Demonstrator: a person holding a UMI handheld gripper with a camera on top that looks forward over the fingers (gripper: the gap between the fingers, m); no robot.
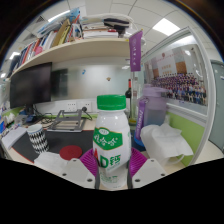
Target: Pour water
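Claw [112,172] clamps bottle [111,140] above cluttered desk [40,150]; bookshelf [70,50] beyond.

One white plastic bottle with a green cap and green label [111,142] stood at the near edge of the white desk [30,158], the only bottle in view. One round red lid-like disc [70,152] lay on the desk to the bottle's left. One dark patterned cup [37,136] stood nearer the desk's left edge. One white box-shaped container [165,143] sat toward the desk's right edge. One black monitor [30,86] rose at the back left. One wooden shelf [75,50] hung above, carrying a row of books too tightly packed to count. The gripper [112,165] showed two fingers, each with one purple pad [91,163].
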